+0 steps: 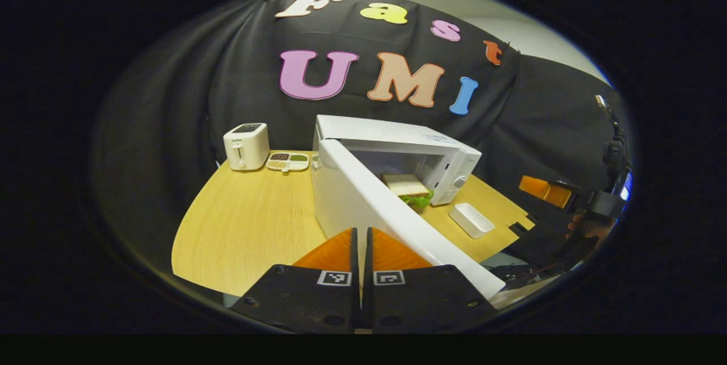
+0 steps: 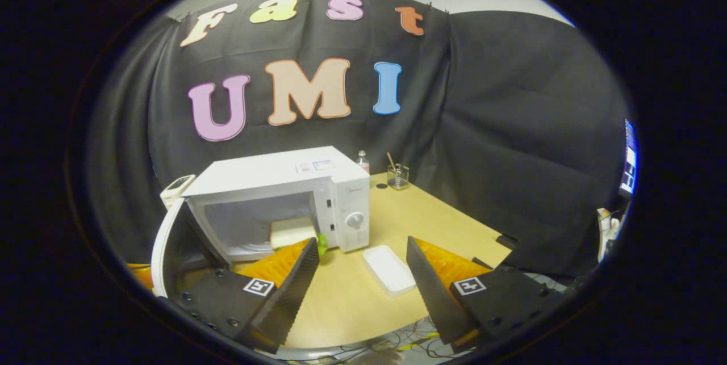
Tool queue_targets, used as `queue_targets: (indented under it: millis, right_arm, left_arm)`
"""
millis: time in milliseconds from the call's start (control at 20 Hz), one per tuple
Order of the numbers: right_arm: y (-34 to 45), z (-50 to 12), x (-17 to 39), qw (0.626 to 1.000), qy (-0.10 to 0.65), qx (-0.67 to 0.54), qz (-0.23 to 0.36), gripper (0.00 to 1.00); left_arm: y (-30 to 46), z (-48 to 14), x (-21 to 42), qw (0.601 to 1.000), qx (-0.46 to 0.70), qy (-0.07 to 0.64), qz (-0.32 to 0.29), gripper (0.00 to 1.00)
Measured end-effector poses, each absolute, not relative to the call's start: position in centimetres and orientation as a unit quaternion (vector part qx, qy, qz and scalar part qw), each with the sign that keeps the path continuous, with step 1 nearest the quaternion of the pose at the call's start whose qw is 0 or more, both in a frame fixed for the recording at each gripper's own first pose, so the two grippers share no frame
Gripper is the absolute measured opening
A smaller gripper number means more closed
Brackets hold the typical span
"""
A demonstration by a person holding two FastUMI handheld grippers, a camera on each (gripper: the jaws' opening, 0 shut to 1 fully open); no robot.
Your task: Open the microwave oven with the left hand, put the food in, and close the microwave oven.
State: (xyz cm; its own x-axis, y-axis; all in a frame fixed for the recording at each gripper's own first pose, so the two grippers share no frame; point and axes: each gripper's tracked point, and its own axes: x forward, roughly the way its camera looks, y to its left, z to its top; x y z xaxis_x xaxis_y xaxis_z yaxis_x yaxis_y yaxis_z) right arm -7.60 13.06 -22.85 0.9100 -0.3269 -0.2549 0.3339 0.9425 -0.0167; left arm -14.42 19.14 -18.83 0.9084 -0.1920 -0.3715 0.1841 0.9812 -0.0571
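On the table [image 2: 363, 302], the microwave oven [image 2: 284, 194] stands with its door [image 1: 397, 212] swung open, and the sandwich [image 1: 406, 186] lies inside the cavity. Left gripper [image 1: 361, 240]: fingers together, holding nothing, just beside the door's edge. Right gripper [image 2: 360, 257]: fingers wide apart and empty, sandwich beyond its left finger, white tray [image 2: 389, 268] between both.

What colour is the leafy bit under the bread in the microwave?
Green lettuce, clearest in the left gripper view.
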Motion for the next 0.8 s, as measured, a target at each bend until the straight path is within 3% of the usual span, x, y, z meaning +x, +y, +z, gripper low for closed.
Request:
queue_targets:
  millis: [800]
  right_arm:
    - [4.8,-22.3,-1.1,0.983,0.147,0.017,-0.109,0.97]
  left_arm:
    - [12.6,-18.3,-7.2,0.982,-0.016,0.189,-0.01,0.0]
